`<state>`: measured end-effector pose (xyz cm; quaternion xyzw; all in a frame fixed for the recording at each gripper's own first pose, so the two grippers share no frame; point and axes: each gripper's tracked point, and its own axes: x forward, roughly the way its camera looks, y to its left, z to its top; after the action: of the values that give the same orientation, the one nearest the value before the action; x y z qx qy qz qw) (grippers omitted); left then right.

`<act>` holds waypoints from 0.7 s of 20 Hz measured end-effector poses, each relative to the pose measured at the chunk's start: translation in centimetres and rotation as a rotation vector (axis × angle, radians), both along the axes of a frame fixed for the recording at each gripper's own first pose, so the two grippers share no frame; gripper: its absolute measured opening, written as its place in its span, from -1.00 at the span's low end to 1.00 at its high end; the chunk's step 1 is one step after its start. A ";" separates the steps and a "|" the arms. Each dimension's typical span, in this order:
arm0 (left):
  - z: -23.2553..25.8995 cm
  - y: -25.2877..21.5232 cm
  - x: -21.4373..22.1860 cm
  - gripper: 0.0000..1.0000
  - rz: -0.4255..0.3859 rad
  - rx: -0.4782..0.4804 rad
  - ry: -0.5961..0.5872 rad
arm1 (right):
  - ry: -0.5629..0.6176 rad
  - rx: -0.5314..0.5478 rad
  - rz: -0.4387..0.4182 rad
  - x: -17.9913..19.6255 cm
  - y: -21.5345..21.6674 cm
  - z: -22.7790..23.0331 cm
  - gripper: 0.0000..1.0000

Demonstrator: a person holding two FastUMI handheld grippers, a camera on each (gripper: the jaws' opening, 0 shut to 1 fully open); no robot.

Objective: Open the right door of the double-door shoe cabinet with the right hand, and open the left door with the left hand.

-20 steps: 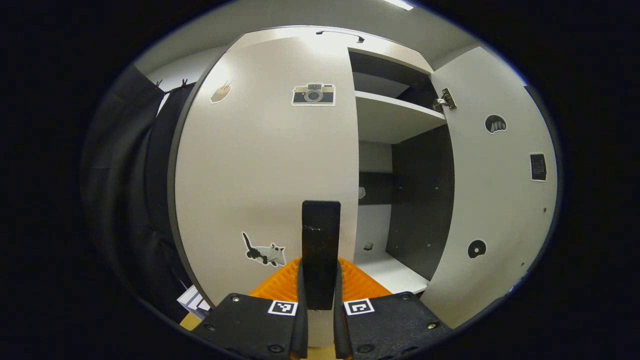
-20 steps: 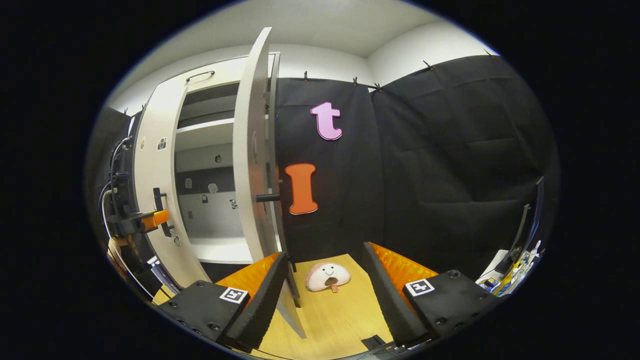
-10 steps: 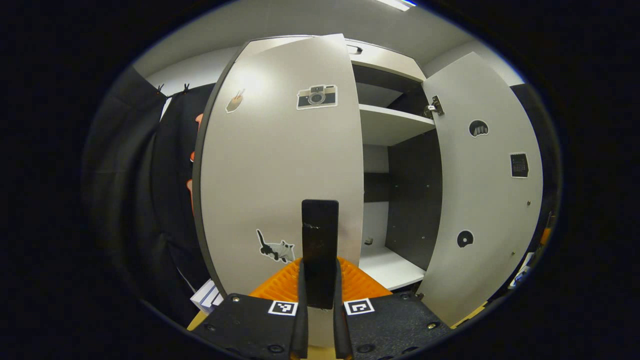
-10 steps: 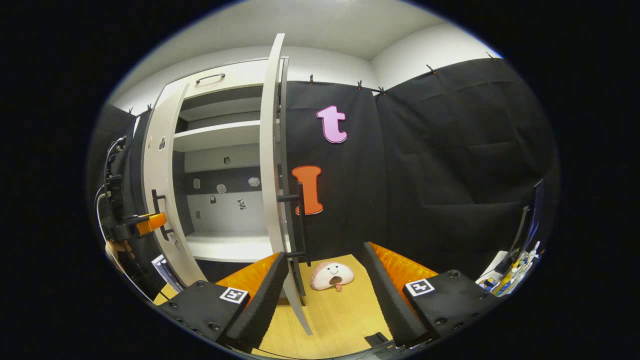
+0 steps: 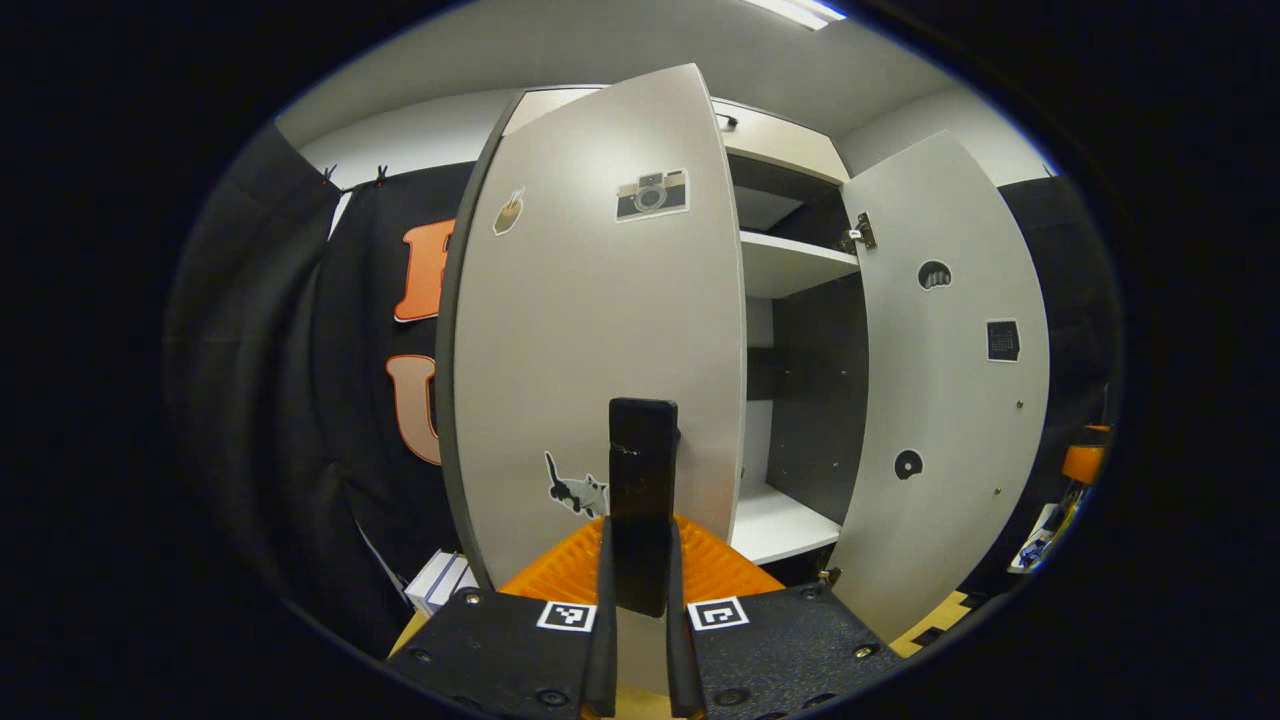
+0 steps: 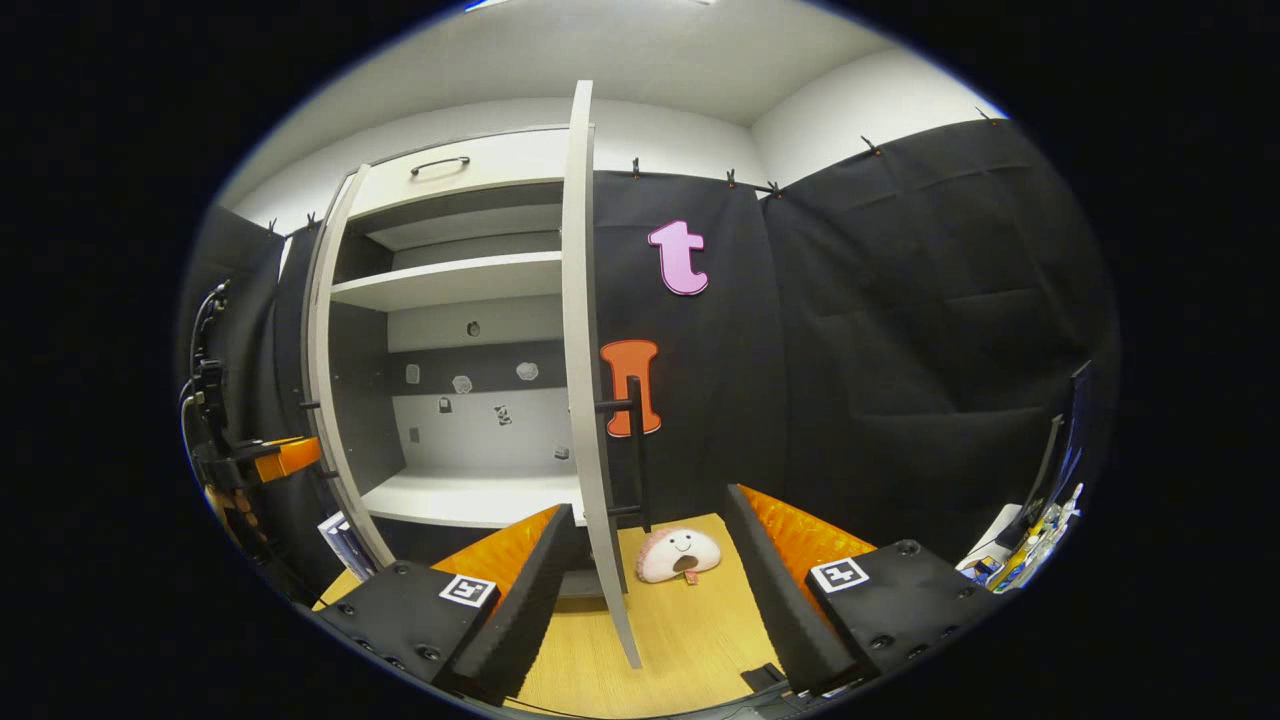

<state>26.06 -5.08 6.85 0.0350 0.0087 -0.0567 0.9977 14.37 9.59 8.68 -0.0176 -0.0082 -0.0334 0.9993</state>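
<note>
On the left side of the shoe cabinet [image 6: 450, 165], in the left gripper view, finds the left gripper [image 5: 640, 570] clamped on the upright black left handle [image 5: 643, 470] of the left door [image 5: 590, 330], 1 finger pressing each side. Shows that door swung partly out from the cabinet front, stickered outer face toward the camera, free edge clear of the upper shelf [image 5: 795, 265].

Records the right door [image 6: 580, 330] in the right gripper view standing edge-on, roughly square to the cabinet front, with the right handle [image 6: 640, 460] on its outer face. Places the right gripper [image 6: 645, 580] low before that door's bottom corner, jaws wide apart and holding nothing; no contact with the door evident. Notes a plush toy [image 6: 680, 553] on the wooden floor [image 6: 690, 640] just beyond the door's lower edge.

Assessment: rates step 1, the right door, as done. Rates step 2, the left door, as in hand and about halfway, judged by comparing the 2 door angles.

Next move, as judged: calls for drawing the left handle further along its arc about the hinges at the cabinet's left edge, keeping the clamp firm and turning the wrist with the door. Calls then for opening the jaws and backing straight off the handle.
</note>
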 end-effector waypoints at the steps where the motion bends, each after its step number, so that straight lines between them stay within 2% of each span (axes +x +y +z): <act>1: 0.0 0.1 0.0 -0.57 0.005 0.001 -0.003 | -0.002 -0.002 0.000 0.0 0.0 0.0 0.97; 9: 0.4 1.5 0.3 -0.79 0.044 0.025 -0.029 | -0.006 -0.004 0.011 0.2 0.5 0.1 0.97; 14: 0.4 1.9 -0.1 -0.84 0.063 0.017 -0.030 | -0.009 0.008 0.030 0.6 1.2 0.1 0.97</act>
<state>25.99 -3.18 7.20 0.0441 -0.0046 -0.0247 0.9987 14.95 10.76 8.82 -0.0133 -0.0131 -0.0184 0.9997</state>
